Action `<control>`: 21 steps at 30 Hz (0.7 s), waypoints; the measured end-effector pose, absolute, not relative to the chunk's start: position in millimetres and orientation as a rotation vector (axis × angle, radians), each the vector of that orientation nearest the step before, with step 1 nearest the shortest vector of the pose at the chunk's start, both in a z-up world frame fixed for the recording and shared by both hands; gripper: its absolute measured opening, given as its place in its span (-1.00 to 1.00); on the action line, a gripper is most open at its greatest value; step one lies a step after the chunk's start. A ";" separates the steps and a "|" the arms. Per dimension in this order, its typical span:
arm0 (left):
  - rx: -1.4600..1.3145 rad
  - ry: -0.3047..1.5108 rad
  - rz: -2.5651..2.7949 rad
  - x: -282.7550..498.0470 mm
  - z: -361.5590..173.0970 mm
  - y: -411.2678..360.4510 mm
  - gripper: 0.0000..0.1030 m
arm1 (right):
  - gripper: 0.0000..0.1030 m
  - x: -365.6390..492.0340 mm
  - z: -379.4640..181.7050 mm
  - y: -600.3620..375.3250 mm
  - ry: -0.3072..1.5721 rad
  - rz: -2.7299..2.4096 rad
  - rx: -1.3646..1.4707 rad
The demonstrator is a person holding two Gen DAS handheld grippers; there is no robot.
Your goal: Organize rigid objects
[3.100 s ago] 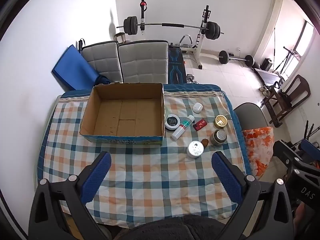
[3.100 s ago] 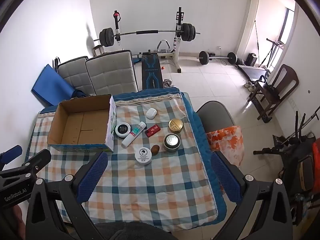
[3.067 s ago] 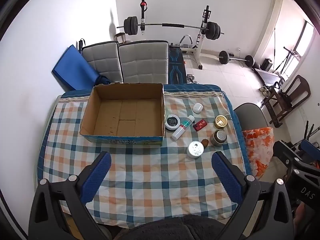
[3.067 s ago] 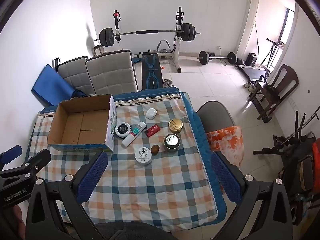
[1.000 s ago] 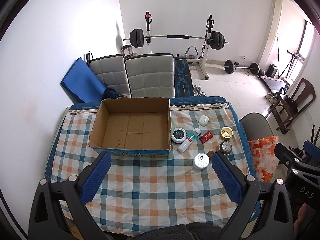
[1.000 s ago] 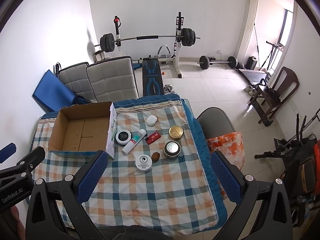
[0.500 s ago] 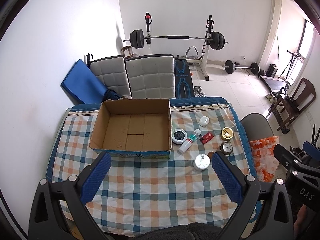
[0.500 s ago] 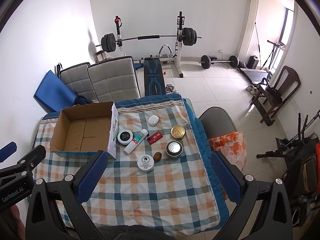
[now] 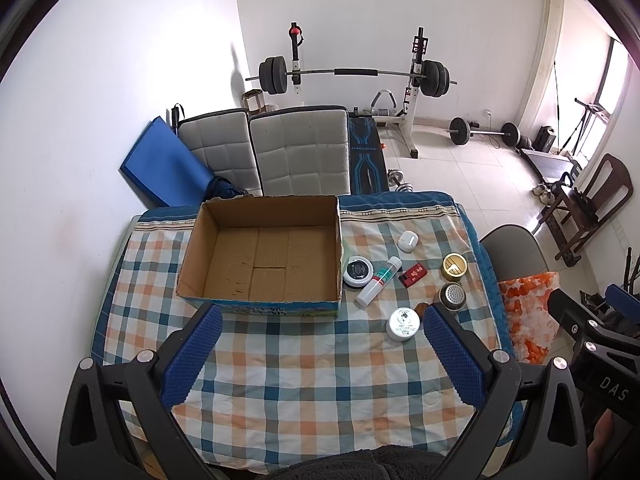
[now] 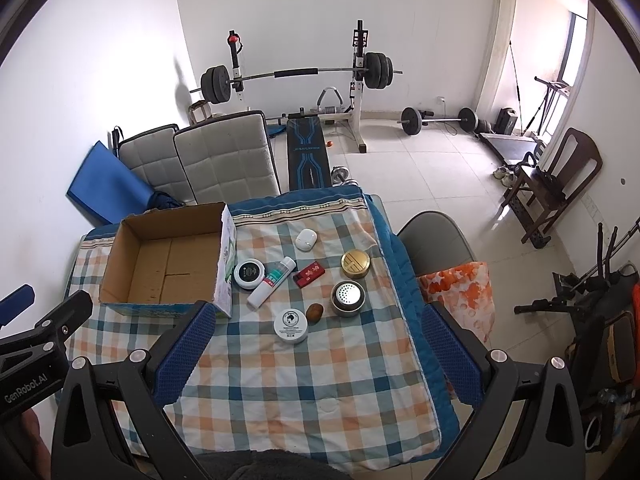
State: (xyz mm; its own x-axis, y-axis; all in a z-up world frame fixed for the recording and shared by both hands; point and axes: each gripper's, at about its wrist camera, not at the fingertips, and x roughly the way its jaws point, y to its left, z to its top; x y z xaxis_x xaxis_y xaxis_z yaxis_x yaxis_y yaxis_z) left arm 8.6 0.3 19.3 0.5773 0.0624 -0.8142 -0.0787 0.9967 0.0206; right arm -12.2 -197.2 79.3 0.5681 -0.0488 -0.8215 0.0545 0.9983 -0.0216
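An empty cardboard box point(image 9: 260, 264) point(image 10: 168, 268) stands open on the checked tablecloth point(image 9: 312, 368). To its right lie a black-lidded jar point(image 9: 358, 272), a white tube point(image 9: 378, 281), a red packet point(image 9: 413, 275), a white case point(image 9: 407, 241), a gold tin point(image 9: 454, 267), a metal shaker tin point(image 9: 452, 296), a small brown object point(image 10: 315, 312) and a white round tin point(image 9: 403, 323). My left gripper point(image 9: 320, 356) and right gripper point(image 10: 316, 354) both hover open high above the table's near side, holding nothing.
Two grey padded chairs point(image 9: 280, 156) and a blue mat point(image 9: 168, 168) stand behind the table. A grey chair point(image 10: 436, 240) with an orange-patterned cloth point(image 10: 460, 292) sits at the table's right. A barbell rack point(image 9: 352, 76) is at the back wall.
Both grippers have risen and drawn back slightly, so the table and its objects look a little smaller and lower. Nothing on the table has moved.
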 end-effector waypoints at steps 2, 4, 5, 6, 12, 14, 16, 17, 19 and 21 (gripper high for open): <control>-0.020 0.961 0.073 15.4 18.1 -0.1 1.00 | 1.00 -10.3 78.5 -198.6 0.968 -0.057 0.021; -0.019 0.950 0.066 26.1 17.5 -1.3 1.00 | 1.00 -2.9 73.9 -207.0 0.982 -0.054 0.049; -0.020 0.945 0.065 33.1 16.9 -2.0 1.00 | 1.00 3.0 71.5 -211.4 0.988 -0.057 0.059; -0.023 0.941 0.062 40.7 17.1 -1.8 1.00 | 1.00 9.8 69.0 -216.7 0.992 -0.067 0.065; 0.009 0.958 0.054 105.2 -9.5 -19.0 1.00 | 1.00 68.5 31.8 -255.8 1.041 -0.160 0.045; 0.026 1.001 0.040 127.3 -32.1 -27.3 1.00 | 1.00 91.8 6.1 -266.5 1.087 -0.175 0.030; 0.038 1.069 0.032 145.4 -64.5 -36.8 1.00 | 1.00 116.3 -29.9 -277.1 1.157 -0.177 0.018; 0.032 1.111 0.012 154.7 -81.0 -41.7 1.00 | 1.00 128.3 -51.8 -282.2 1.199 -0.169 0.021; 0.022 1.212 -0.010 167.3 -123.2 -53.6 1.00 | 1.00 151.6 -101.5 -293.7 1.287 -0.139 0.056; 0.013 1.309 -0.025 177.1 -166.0 -63.0 1.00 | 1.00 171.9 -158.2 -298.8 1.399 -0.113 0.077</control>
